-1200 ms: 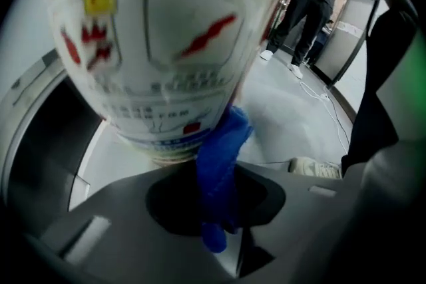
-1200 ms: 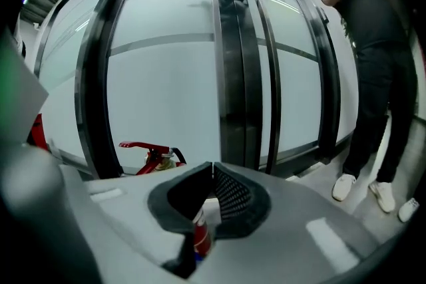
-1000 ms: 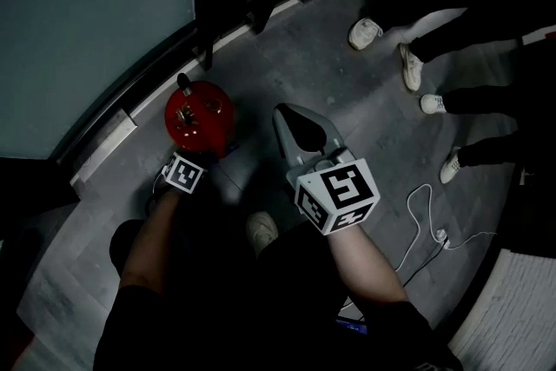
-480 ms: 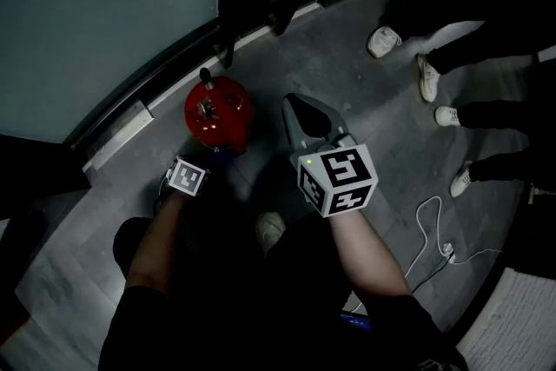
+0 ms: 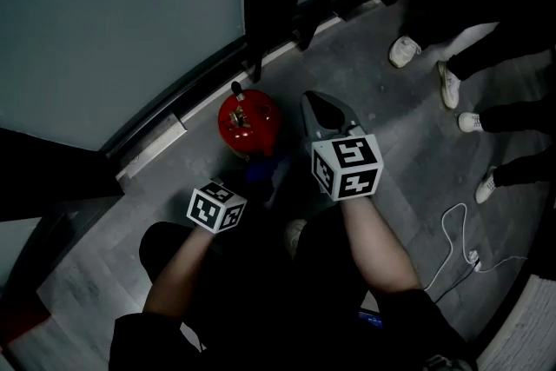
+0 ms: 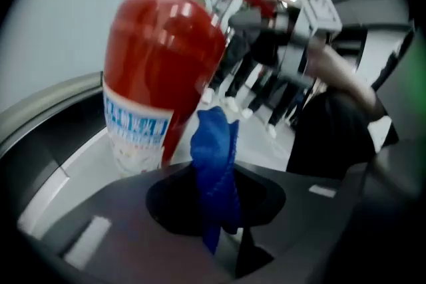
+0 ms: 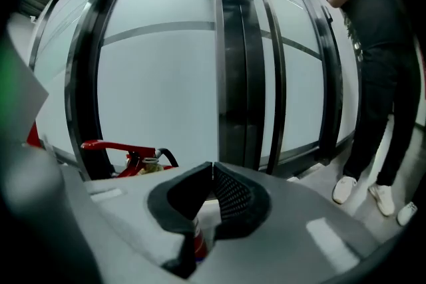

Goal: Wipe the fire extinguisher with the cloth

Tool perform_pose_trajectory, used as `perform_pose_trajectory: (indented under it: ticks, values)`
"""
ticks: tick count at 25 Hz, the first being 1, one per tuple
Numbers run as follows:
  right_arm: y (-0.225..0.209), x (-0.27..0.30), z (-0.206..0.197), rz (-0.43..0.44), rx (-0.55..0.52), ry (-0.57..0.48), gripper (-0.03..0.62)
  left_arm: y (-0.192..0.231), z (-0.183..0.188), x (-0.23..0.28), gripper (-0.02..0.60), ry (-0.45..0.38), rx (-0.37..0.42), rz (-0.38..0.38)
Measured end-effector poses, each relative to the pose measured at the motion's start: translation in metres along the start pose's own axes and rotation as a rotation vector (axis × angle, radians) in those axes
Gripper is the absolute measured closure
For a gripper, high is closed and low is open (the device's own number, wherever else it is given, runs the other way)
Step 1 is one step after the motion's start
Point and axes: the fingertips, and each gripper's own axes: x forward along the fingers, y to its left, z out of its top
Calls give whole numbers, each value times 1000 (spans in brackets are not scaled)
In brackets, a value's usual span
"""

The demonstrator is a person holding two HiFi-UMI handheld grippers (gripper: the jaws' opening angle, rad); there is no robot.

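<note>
Extinguisher: the red fire extinguisher (image 5: 249,124) stood upright on the grey floor (image 5: 391,143), close to the foot of the glass wall, at about 11 o'clock from the person crouched over it.
Cloth: a blue cloth (image 6: 214,156) stuck up out of the left tongs (image 6: 216,196), which were clamped shut on its lower part. Its free end was just beside the cylinder's lower side, at the extinguisher's 6 o'clock. I couldn't tell whether it touched.
Right tongs: the right tongs (image 7: 213,169) were closed tip to tip with nothing caught in them. They hung at the extinguisher's 3 o'clock, near it but not on it.
Others: bystanders' shoes (image 5: 404,50) stood well apart at 2 o'clock.
Risk of tipping: nothing braced the cylinder, so I judged that a hard sideways rub high on its body could rock it or knock it over.
Risk of losing the cloth: only a narrow fold was pinched, and dragging it over the label might pull it free.
Risk of snagging: the loose end could catch on the lever or hose at the top if the stroke ran that high.
</note>
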Motion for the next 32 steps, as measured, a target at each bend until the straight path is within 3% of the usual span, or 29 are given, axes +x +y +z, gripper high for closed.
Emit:
perform_pose_trajectory:
  ticks: [2,7,9,11,14,19,22,26,32]
  values:
    - [-6,-2,4,-24,18,-18,585,-14,31,-14,485,-71,-14,-16]
    - [-12,-6,9,-48,28,-38,585,-41,83,-29,486,-159,61,-39]
    - [-17,-9,9,-58,37,-38,585,-43,99,-30,485,-206,25,-33]
    - [-21,-11,8,-64,48,-39,585,-37,108,-30,485,-251,-71,-35]
    - [-22,-10,5,-62,56,-36,585,-27,101,-19,486,-250,-173,-29]
    - [-19,-12,4,-43,58,-38,585,-13,81,-3,488,-219,-165,62]
    - [-21,-12,4,-34,59,-37,585,-8,76,4,488,-229,-241,48]
    - [-22,-19,6,-20,116,-58,585,-2,60,21,488,-217,-278,22]
    - [-16,-25,10,8,125,-82,585,24,28,51,486,-175,-317,67]
